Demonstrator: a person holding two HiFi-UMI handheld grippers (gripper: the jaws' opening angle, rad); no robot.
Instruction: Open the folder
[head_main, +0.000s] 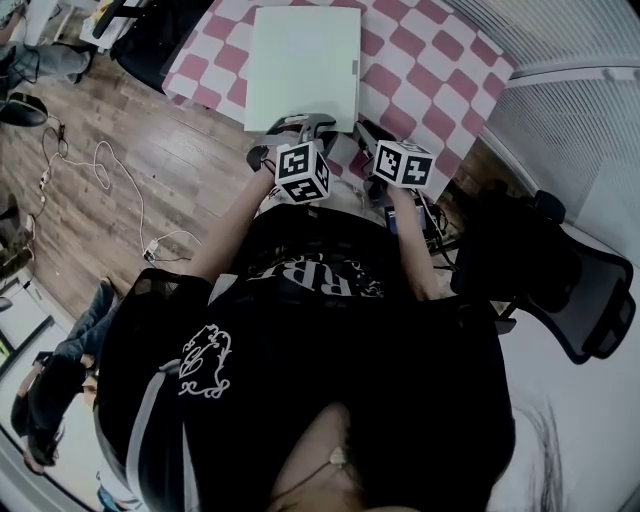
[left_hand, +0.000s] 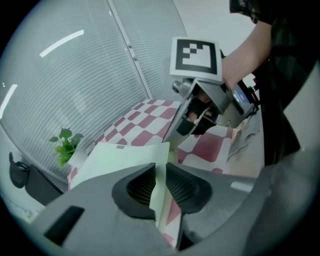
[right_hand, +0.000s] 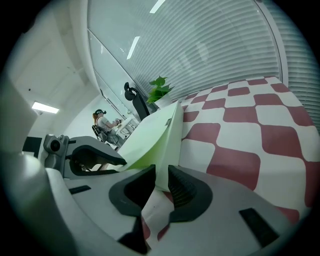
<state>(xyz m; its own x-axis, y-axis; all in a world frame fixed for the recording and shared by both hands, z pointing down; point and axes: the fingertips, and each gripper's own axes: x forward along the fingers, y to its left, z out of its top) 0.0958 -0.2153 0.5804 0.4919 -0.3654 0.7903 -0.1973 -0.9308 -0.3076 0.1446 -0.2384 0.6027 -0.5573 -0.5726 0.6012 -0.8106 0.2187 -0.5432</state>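
A pale green folder (head_main: 305, 65) lies on the red-and-white checked tablecloth (head_main: 420, 60), and both grippers meet it at its near edge. My left gripper (head_main: 300, 122) sits at the edge's middle. In the left gripper view its jaws (left_hand: 159, 172) are shut on a thin cover sheet of the folder (left_hand: 120, 157), which runs between the ribbed pads. My right gripper (head_main: 365, 130) is at the near right corner. In the right gripper view it (right_hand: 161, 172) is closed on the folder's corner (right_hand: 155, 130). That edge is raised off the cloth and a brighter green inside shows.
A black office chair (head_main: 560, 290) stands to my right. Cables (head_main: 100, 170) trail over the wooden floor on the left. A small potted plant (left_hand: 65, 145) stands at the table's far side by the window blinds. A seated person (right_hand: 102, 120) is far off.
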